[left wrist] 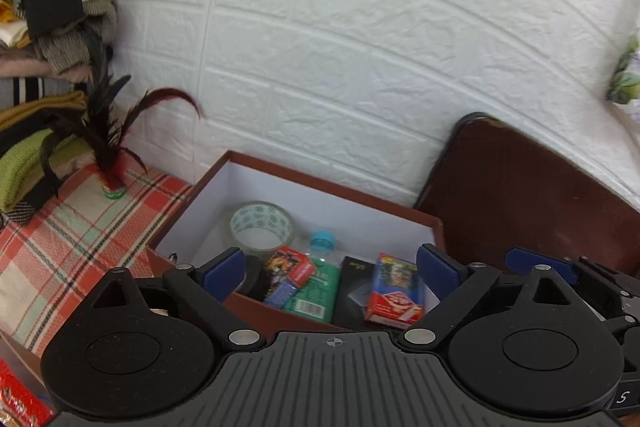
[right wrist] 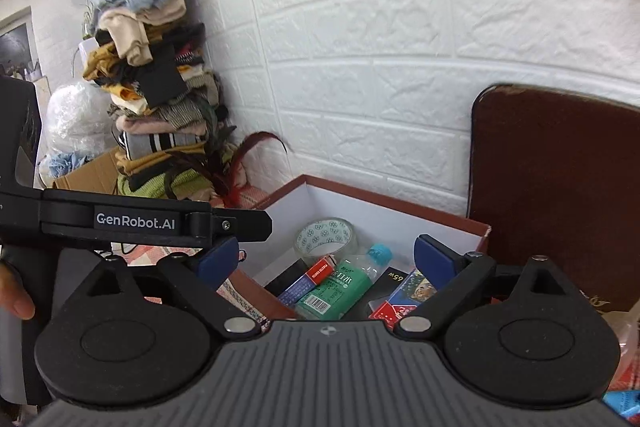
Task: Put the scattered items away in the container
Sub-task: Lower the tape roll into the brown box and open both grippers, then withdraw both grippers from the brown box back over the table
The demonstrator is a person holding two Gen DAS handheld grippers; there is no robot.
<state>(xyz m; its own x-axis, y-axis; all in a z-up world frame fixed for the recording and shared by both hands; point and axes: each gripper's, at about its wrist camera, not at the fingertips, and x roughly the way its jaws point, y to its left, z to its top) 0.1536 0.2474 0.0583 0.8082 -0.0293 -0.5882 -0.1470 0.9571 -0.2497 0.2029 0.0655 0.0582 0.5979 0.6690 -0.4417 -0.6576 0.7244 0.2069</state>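
Observation:
A brown box with a white inside (left wrist: 280, 187) (right wrist: 360, 205) stands against the wall. In it lie a clear tape roll (left wrist: 260, 223) (right wrist: 326, 235), a green bottle with a blue cap (left wrist: 318, 287) (right wrist: 340, 287), a red card pack (left wrist: 394, 287) (right wrist: 404, 297), a smaller red and blue pack (left wrist: 292, 277) (right wrist: 310, 279) and a black box (left wrist: 354, 287) (right wrist: 394, 277). My left gripper (left wrist: 330, 267) is open and empty above the box's near side. My right gripper (right wrist: 326, 259) is open and empty above the box too.
A feather shuttlecock (left wrist: 112, 163) (right wrist: 232, 183) stands on the plaid cloth (left wrist: 60, 247) left of the box. Folded clothes (left wrist: 52, 27) (right wrist: 160, 87) are piled at the left. A dark brown chair back (left wrist: 540, 195) (right wrist: 560, 187) leans right of the box. The left gripper's arm (right wrist: 140, 221) crosses the right wrist view.

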